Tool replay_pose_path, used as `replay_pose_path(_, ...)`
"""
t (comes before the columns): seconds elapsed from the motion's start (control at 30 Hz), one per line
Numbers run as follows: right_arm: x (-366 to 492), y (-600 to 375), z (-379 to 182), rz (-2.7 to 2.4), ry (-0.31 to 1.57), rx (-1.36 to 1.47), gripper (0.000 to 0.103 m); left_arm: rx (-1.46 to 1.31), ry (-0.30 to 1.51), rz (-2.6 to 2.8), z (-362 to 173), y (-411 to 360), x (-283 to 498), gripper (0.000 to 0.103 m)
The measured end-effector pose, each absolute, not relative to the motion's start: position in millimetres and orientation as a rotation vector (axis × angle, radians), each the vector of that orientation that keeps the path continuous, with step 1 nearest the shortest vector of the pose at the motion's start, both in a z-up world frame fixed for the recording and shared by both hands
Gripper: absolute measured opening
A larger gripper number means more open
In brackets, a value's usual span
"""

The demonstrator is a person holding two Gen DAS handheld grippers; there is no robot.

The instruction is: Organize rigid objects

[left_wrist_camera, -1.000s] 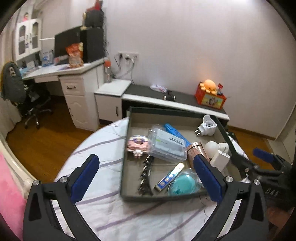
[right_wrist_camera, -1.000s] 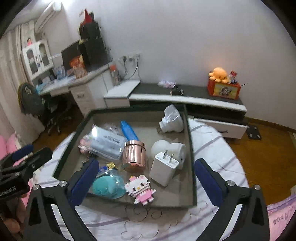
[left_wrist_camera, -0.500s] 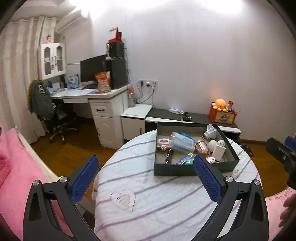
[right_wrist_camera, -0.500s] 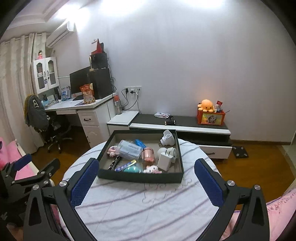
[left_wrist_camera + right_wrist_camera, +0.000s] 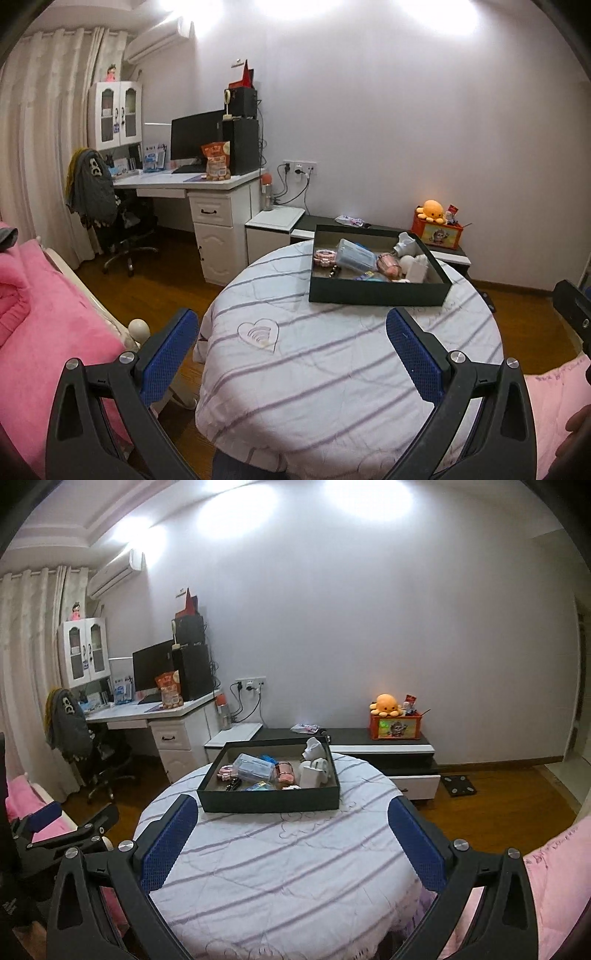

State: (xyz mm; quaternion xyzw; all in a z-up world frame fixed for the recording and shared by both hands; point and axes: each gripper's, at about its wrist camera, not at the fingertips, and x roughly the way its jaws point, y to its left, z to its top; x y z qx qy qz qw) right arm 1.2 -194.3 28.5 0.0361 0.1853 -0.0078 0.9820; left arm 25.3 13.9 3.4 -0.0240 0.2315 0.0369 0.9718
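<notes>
In the left wrist view, the left gripper [image 5: 291,349] fills the lower part of the frame, jaws spread wide with nothing between the blue pads [image 5: 170,354]. It hangs above the near edge of the round table [image 5: 332,369], which wears a striped cloth. The dark tray [image 5: 376,291] sits right of centre in that view, toward the far side of the table and well away from the claw.

In the right wrist view the same tray [image 5: 269,801] lies centre frame, just above the pads, and its contents read from left to right. A pink bracelet-like piece [image 5: 224,771] lies at the left edge: likely light and small enough to pinch anywhere. The clear plastic box [image 5: 254,768] next to it looks stiff but smooth, so I judge it slippery; squeezing across its short sides should hold best. The copper-coloured cup [image 5: 284,771] lies on its side, probably rigid, light and inclined to roll; take it across the body. At the right, the white charger [image 5: 309,773] looks blocky and solid, easiest by its flat faces, clear of the prongs. The white item behind it is too small to name.

The right gripper [image 5: 291,840] is likewise wide apart and empty, low in the frame.
</notes>
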Motion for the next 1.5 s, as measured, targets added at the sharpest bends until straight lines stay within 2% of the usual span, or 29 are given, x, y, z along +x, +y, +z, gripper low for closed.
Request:
replay_pose_path(0.37,-22,-195,22,-0.025,0.356,0.076,0.103,-0.022,0.422,0.032,11,1,-7,0.103)
replay_pose_path(1.5,-23,-191,16,-0.016,0.365,0.073,0.103,-0.05,0.455,-0.007,12,7,-7,0.103)
